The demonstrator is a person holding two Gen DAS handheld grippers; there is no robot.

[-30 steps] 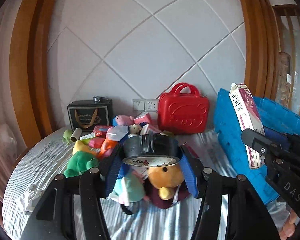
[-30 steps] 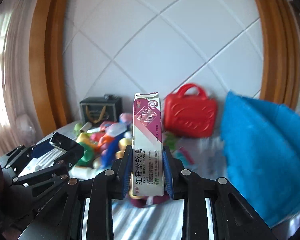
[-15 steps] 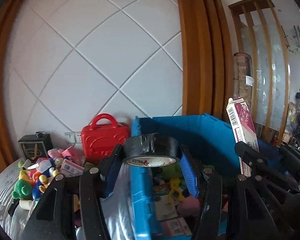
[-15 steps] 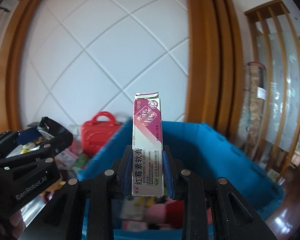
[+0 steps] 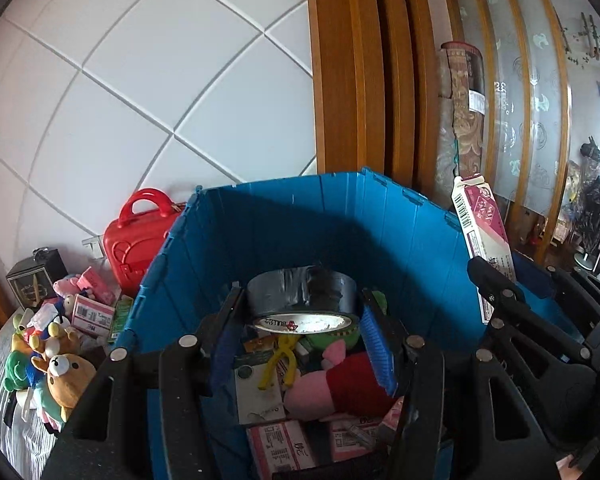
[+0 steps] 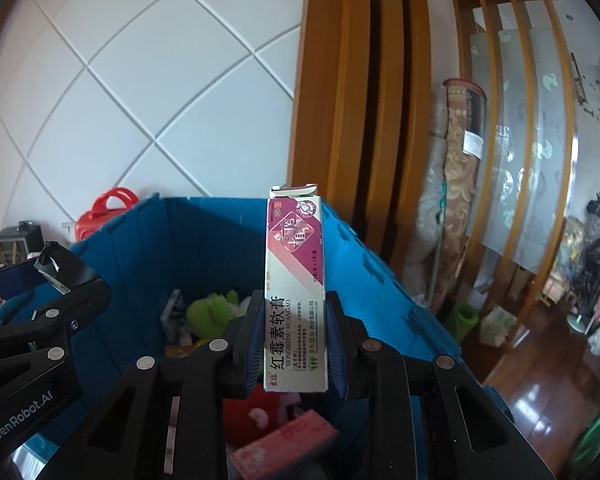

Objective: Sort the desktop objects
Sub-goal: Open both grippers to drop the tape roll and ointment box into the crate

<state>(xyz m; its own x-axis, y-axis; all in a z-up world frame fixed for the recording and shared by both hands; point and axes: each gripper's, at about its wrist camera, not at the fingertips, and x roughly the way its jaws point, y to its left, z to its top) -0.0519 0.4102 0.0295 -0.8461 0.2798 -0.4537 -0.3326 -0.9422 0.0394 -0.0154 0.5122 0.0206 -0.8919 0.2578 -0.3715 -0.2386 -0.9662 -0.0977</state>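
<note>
My left hand-held gripper [image 5: 304, 328] is clamped on a roll of black tape [image 5: 303, 299], its blue pads pressing the roll from both sides, and I hold it above the open blue crate [image 5: 284, 236], with the crate's back wall straight ahead of the fingers. Below and just ahead of this hand-held gripper I see the crate's contents: a pink plush pig [image 5: 336, 384] in a red top, a yellow plastic piece [image 5: 278, 362], a green plush [image 5: 332, 336] and several pink-and-white boxes [image 5: 284, 450] near the lower edge. My right hand-held gripper [image 6: 294, 354] is clamped on a tall purple-and-white medicine box [image 6: 294, 292], which stands upright between the pads and rises well above the fingertips; in the left view the same box shows tilted, off to the right of the tape. This hand-held gripper is also over the crate, and beneath it lie a green plush [image 6: 208, 312] and a pink box [image 6: 288, 440], blurred. To the left of the left hand-held gripper, outside the crate, the tabletop [image 5: 28, 444] carries a heap of plush toys [image 5: 44, 356], small boxes, a red case [image 5: 140, 232] with a handle against the white tiled wall, and a dark box [image 5: 34, 282] further left
</note>
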